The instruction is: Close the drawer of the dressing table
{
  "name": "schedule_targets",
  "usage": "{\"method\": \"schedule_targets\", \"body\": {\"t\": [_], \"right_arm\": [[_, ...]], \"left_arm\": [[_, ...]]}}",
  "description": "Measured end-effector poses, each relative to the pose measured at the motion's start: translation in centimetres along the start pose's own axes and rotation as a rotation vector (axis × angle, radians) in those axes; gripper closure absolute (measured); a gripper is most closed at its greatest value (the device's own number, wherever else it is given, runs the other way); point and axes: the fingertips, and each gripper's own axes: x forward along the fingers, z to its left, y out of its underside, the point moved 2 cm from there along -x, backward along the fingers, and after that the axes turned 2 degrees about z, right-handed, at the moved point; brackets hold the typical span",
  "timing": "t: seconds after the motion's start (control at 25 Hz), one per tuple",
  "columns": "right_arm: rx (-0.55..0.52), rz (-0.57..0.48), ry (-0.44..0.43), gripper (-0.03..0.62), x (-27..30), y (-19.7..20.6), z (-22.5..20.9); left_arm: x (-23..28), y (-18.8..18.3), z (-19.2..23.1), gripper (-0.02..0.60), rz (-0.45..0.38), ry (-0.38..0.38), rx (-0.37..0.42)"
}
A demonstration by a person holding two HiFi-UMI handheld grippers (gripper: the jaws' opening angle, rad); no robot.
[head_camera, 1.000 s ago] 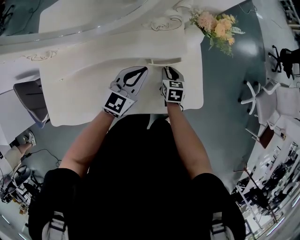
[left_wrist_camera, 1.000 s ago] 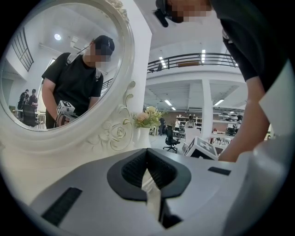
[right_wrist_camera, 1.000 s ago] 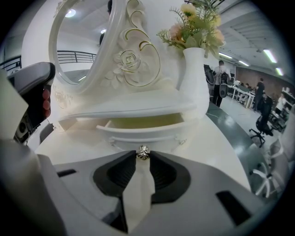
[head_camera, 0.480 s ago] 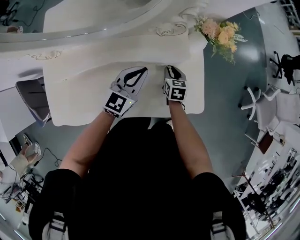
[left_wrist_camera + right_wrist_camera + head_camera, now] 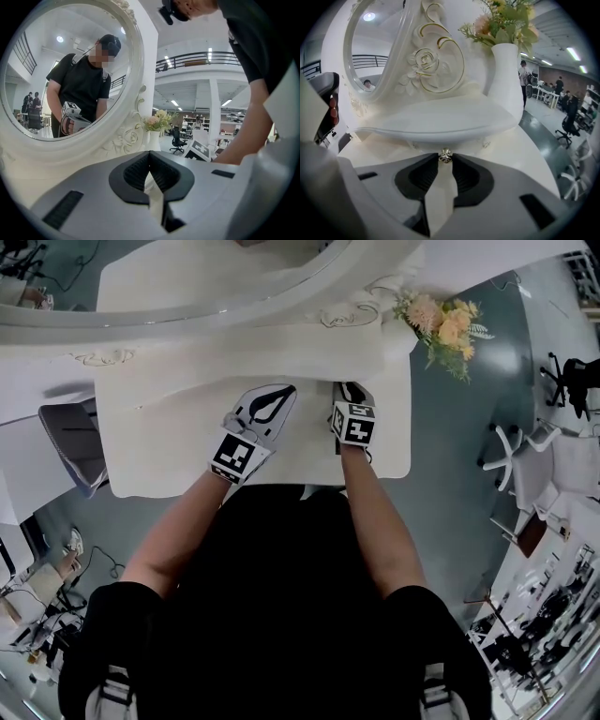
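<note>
The white dressing table has a raised tier below its oval mirror. Seen from the right gripper view, the drawer front sits tucked under the tier's curved shelf, with its small metal knob pinched between the jaw tips. My right gripper is shut on that knob; from the head view it reaches under the shelf edge. My left gripper hovers over the tabletop beside it, tips together and nothing between them.
A white vase of peach and yellow flowers stands at the tier's right end, close to the right gripper. A grey chair is left of the table. Office chairs stand on the floor to the right.
The drawer rim that stuck out from under the shelf has slid in out of sight. My right gripper went forward with the knob; the left gripper drifted forward a little.
</note>
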Motion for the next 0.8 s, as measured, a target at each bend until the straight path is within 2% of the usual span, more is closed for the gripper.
{"method": "schedule_targets", "body": {"t": [0.48, 0.8], "right_arm": [[0.023, 0.053, -0.046, 0.470, -1.0, 0.6, -0.1], [-0.052, -0.013, -0.112, 0.470, -6.3, -0.1, 0.8]], "left_arm": [[-0.8, -1.4, -0.8, 0.588, -0.016, 0.001, 0.002], [-2.0, -3.3, -2.0, 0.588, -0.038, -0.029, -0.014]]}}
